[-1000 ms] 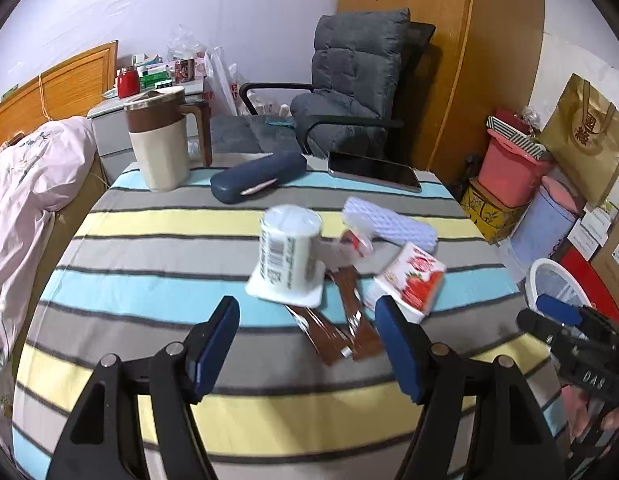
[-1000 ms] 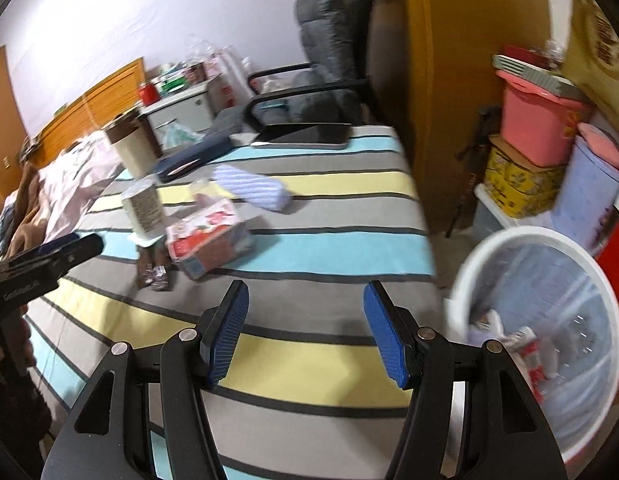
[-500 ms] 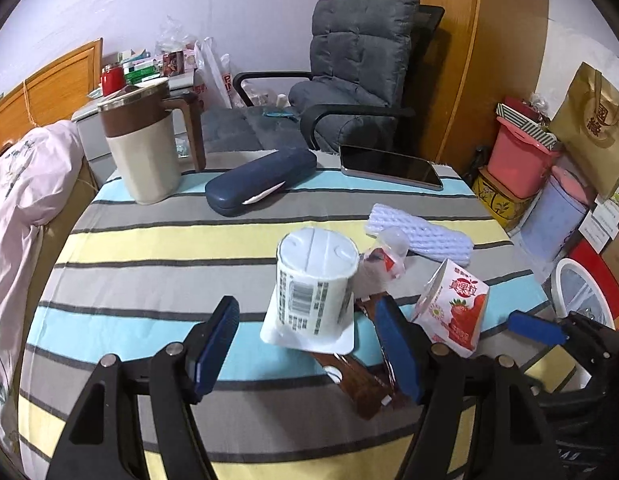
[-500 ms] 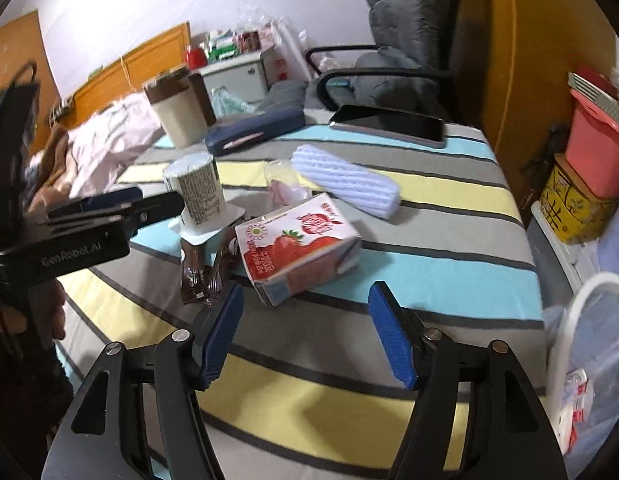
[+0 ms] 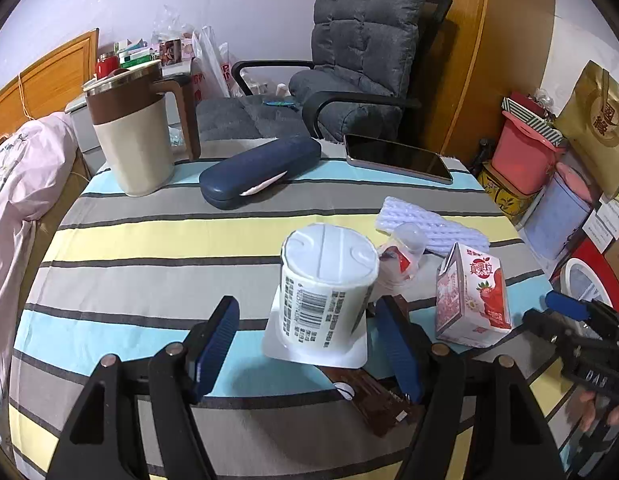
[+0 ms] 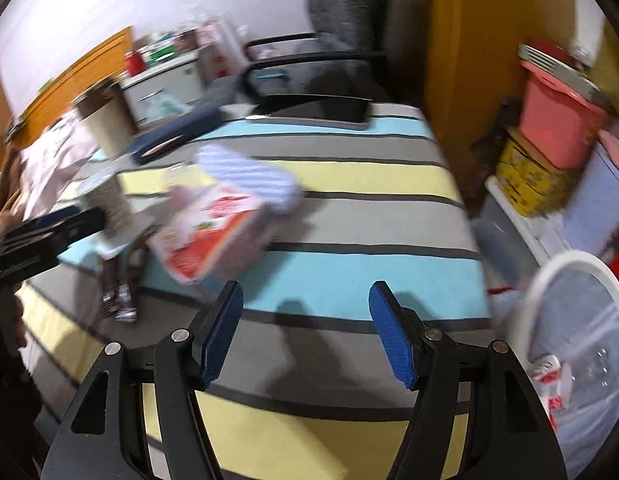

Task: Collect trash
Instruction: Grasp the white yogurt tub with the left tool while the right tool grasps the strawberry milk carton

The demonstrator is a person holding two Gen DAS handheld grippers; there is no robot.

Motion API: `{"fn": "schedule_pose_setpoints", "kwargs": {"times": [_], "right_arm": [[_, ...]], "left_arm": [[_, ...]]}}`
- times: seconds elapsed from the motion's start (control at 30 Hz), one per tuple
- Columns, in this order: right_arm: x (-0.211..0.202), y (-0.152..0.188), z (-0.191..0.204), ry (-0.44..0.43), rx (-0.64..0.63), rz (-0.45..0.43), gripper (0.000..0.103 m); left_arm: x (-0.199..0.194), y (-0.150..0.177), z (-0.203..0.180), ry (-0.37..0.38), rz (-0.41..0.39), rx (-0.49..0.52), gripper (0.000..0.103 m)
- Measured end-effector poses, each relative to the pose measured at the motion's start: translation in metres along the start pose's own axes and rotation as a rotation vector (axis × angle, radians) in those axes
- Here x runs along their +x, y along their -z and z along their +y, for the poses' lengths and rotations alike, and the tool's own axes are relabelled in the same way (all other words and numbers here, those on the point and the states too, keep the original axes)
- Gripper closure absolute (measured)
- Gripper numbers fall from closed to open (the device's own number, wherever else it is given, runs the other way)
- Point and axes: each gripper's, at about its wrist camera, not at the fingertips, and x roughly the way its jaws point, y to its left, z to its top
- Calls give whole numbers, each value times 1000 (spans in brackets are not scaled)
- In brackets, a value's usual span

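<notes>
An upside-down white yogurt cup (image 5: 327,296) stands on the striped tablecloth, between the open jaws of my left gripper (image 5: 309,344). A brown wrapper (image 5: 373,396) lies under and in front of it. A strawberry milk carton (image 5: 471,292) stands to its right, with a small clear cup (image 5: 401,250) and a white foam sleeve (image 5: 429,226) behind. My right gripper (image 6: 305,336) is open and empty, with the carton (image 6: 213,236) ahead to its left. The white trash bin (image 6: 569,328) is at the right, off the table.
A brown-and-cream mug (image 5: 131,132), a blue glasses case (image 5: 261,170) and a phone (image 5: 397,156) sit at the table's far side. A grey chair (image 5: 349,80) stands behind. Boxes and a pink bin (image 5: 525,156) crowd the right. A bed is at the left.
My left gripper has moved forward so the yogurt cup now sits between its jaws. My right gripper has swung in toward the carton, then turned somewhat right; its view is blurred by motion.
</notes>
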Motion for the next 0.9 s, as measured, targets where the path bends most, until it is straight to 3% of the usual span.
{"fn": "schedule_pose_setpoints", "kwargs": {"times": [0.07,0.2,0.37,0.5,0.77,0.9], "right_arm": [[-4,0,-4,16,31,-4,36],[-14,-1,17,-84,21,-48,36],[-4,-3,64,-140,-109,-44,36],[13,-7,75,-95,-133,-5,36],[6,-6,26,54,2,-14,36],[-10,-4,20,41,45,-54,36]], "left_arm": [[0,-1,1,-6,-8,-8,31],[-2,-3,6,-23,-23,-18,31],[-2,-6,11,-18,-22,-21,31],[-2,-7,11,-18,-25,-10,31],[-2,-7,11,6,-21,-2,31],[0,-7,9,23,-18,2,31]]}}
